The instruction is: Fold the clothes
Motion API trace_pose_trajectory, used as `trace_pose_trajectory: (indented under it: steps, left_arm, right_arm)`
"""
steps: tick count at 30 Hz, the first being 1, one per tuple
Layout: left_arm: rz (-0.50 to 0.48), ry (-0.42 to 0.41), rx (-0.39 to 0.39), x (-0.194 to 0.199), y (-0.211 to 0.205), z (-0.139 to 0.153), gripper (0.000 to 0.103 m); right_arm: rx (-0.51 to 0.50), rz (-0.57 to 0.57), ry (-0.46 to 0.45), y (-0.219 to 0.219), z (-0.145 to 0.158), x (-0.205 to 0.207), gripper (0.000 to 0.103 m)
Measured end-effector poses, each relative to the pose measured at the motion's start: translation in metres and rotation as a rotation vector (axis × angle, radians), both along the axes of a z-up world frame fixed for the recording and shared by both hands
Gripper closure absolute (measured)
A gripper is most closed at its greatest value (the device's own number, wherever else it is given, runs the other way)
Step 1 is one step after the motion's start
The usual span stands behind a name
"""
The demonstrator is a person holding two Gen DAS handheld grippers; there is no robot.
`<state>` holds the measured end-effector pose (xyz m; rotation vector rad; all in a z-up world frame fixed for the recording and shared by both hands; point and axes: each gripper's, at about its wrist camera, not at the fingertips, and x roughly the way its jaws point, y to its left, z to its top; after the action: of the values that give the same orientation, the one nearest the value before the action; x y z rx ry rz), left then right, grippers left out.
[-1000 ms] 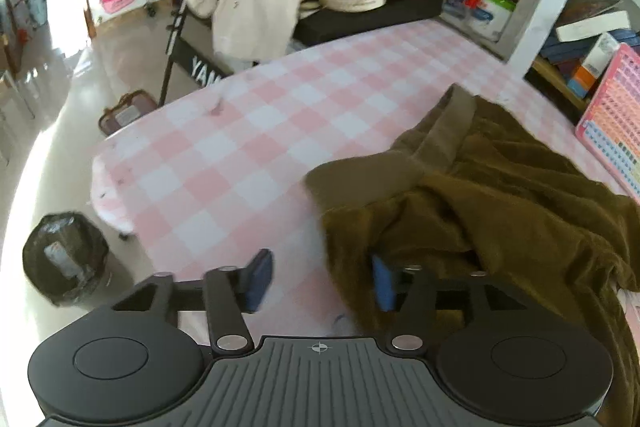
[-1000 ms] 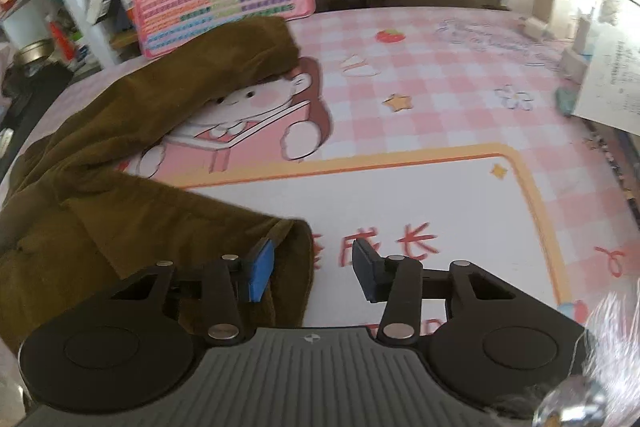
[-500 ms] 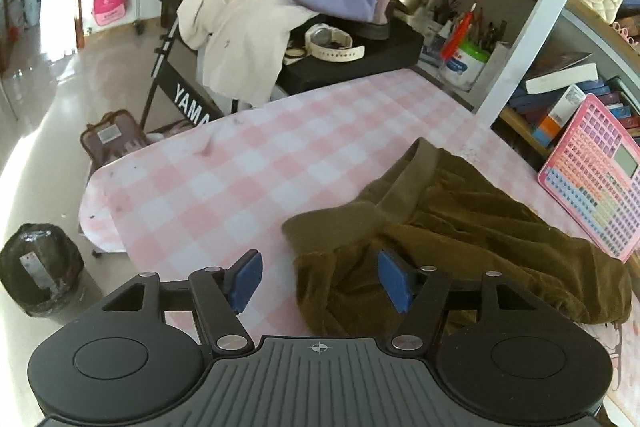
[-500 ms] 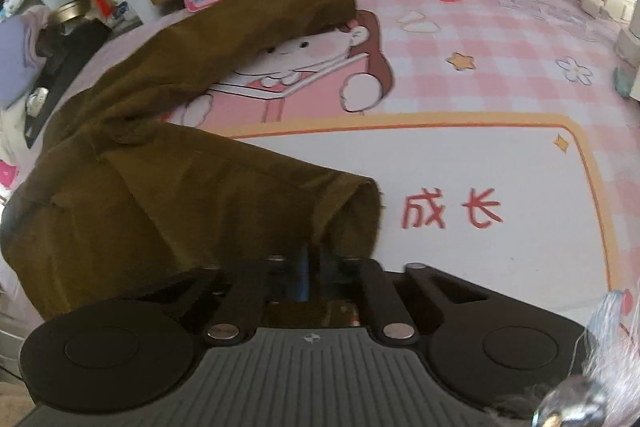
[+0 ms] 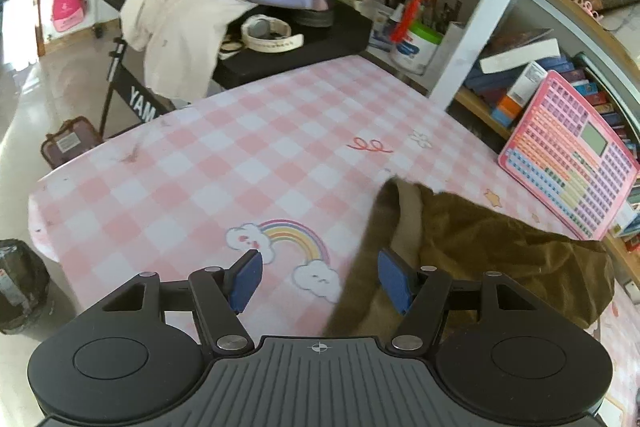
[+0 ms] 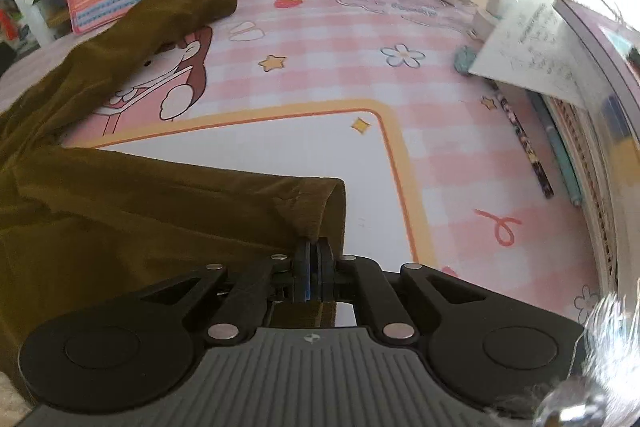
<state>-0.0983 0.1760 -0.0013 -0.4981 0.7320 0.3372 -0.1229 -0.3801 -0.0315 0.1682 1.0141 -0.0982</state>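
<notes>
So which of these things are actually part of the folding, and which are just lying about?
Part of the job:
- brown garment
- right gripper, shut on the garment's hem
- left gripper, open
- pink checked table cover, the work surface

Lying about:
- pink keyboard toy
- papers
- pens
- headphones

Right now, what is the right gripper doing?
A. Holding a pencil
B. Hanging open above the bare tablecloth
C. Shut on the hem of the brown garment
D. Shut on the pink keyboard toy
C: in the right wrist view the right gripper has its blue pads pressed together on the hem of the brown garment.
</notes>
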Motion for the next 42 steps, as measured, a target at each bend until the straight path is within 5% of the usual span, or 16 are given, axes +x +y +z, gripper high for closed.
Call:
trace_pose_trajectory:
  steps: [4,14,24,31,42]
  left_arm:
    - [-0.035,-0.011,-0.006,0.01,-0.008,0.001,0.037]
    - [-0.116,-0.025,0.005,0.044,-0.022,0.007,0.037]
    - [-0.158,-0.032,0.001,0.086,-0.004,0.005,0.038]
    - [-0.191,-0.008,-0.035,0.114,-0.001,-0.008,0.037]
    - [-0.238,0.039,-0.063,0.129,0.012,-0.01,0.038]
  right_arm:
    - [0.016,-0.038,-0.041,-0.006,0.009,-0.002,0.068]
    - [0.043,0.09,-0.158,0.012,0.037,0.053,0.06]
    - [0.09,0.167,-0.241,0.025,0.056,0.179,0.043]
    - [0.115,0.193,-0.232,0.036,0.051,0.259,0.039]
    - [0.212,0.067,-0.151,0.04,0.018,0.359,0.04]
